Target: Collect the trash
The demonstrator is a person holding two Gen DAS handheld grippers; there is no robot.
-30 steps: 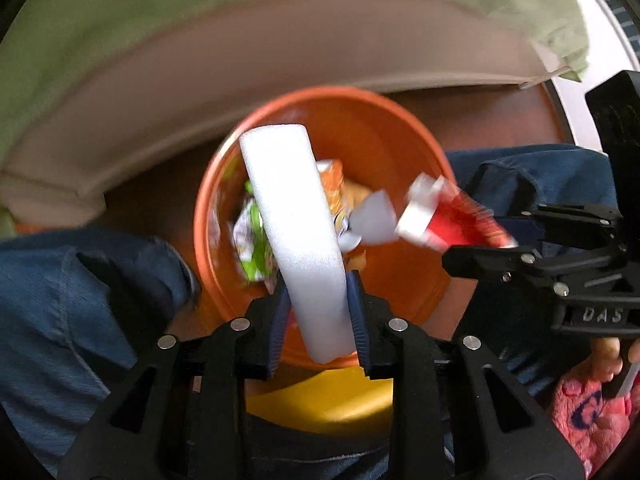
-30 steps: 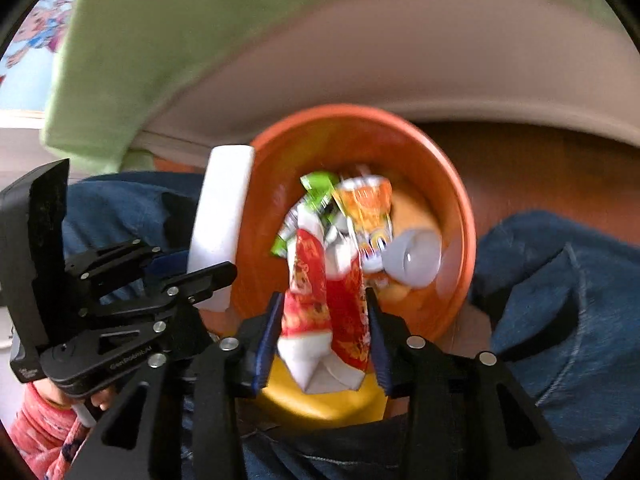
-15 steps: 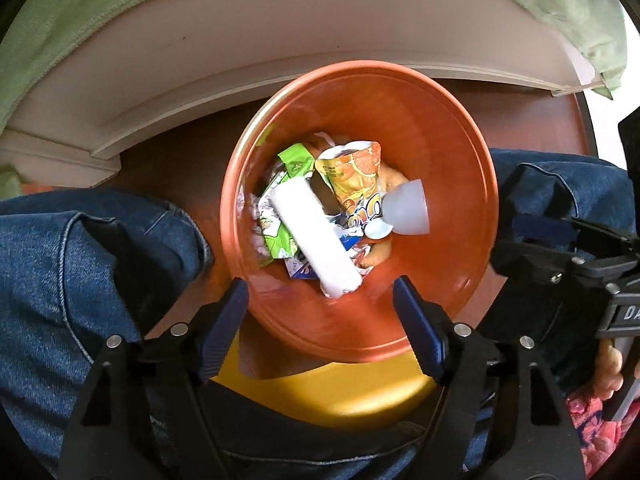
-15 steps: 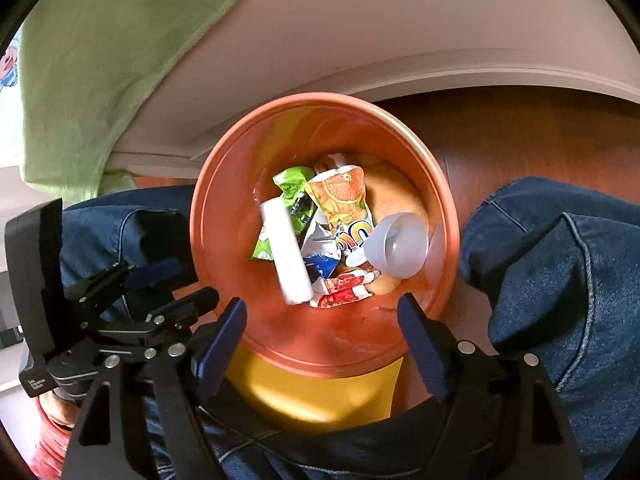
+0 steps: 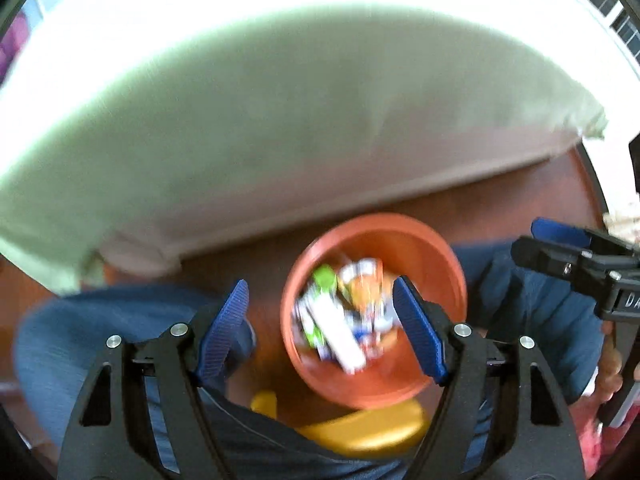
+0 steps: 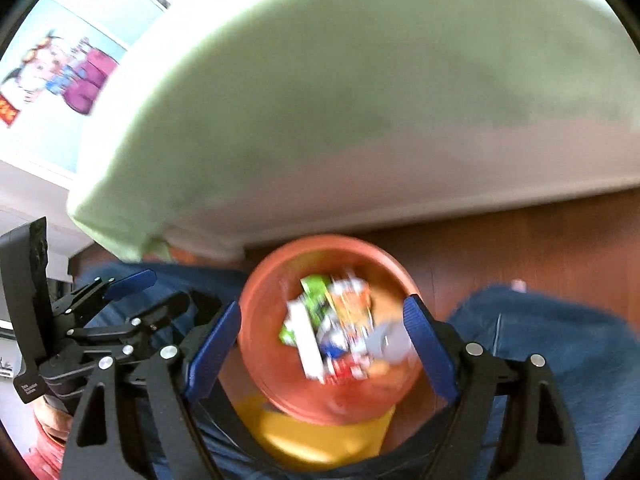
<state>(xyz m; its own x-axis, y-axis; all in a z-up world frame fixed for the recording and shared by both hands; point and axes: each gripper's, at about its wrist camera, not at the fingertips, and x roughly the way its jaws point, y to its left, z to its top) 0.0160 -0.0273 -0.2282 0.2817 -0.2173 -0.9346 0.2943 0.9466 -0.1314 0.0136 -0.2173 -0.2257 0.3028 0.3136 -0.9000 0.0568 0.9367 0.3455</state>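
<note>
Two grippers hang above one round orange bin, both blurred. The left gripper has its ribbed blue pads spread wide, released, with nothing between them. The right gripper has just been opening its jaws further; its pads also stand apart and hold nothing.

The bin is smooth, glossy plastic with a thick rim, standing on a dark reddish wood floor between two knees in blue denim.

All the trash lies inside it: a white foam bar, long and flat with rounded ends, a green wrapper, an orange-printed pouch, a red-and-white packet and a small grey cup. Smaller scraps are too smeared to count.

A yellow thing shows under the bin's near edge. Behind, a pale green cloth drapes over a white curved edge.
</note>
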